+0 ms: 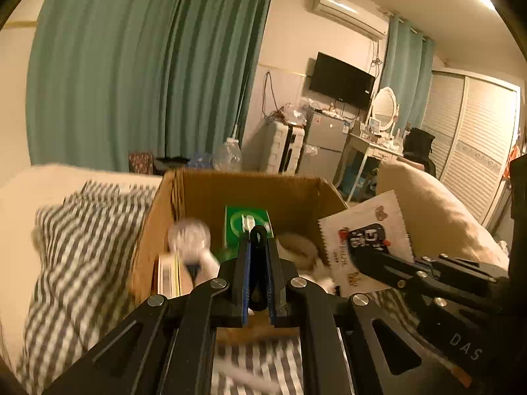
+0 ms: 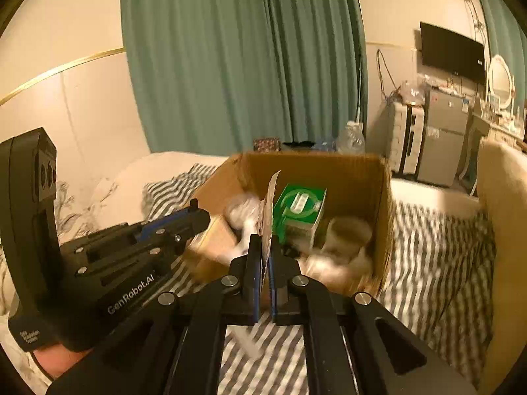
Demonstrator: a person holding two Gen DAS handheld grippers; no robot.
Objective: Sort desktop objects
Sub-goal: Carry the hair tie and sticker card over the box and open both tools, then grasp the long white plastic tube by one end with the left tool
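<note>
An open cardboard box [image 1: 257, 191] [image 2: 329, 164] sits on a striped bed. Inside are a green tissue box [image 1: 247, 227] [image 2: 299, 210], a white round object [image 1: 189, 235], a yellow-edged book [image 1: 169, 275] and a beige roll [image 2: 349, 233]. My left gripper [image 1: 258, 240] is shut on a small black object [image 1: 258, 265] just above the box's near edge. My right gripper [image 2: 263, 247] is shut on a white printed packet [image 1: 365, 240], seen edge-on in the right wrist view [image 2: 269, 210], held over the box's near rim. The left gripper also shows in the right wrist view [image 2: 194, 214].
The grey-and-white striped blanket [image 1: 82, 250] [image 2: 434, 256] covers the bed around the box. A beige pillow [image 1: 438, 217] lies to the right. Teal curtains [image 1: 148, 65], a suitcase [image 1: 285, 146], a small fridge [image 1: 324, 144] and a dressing table [image 1: 375, 148] stand beyond.
</note>
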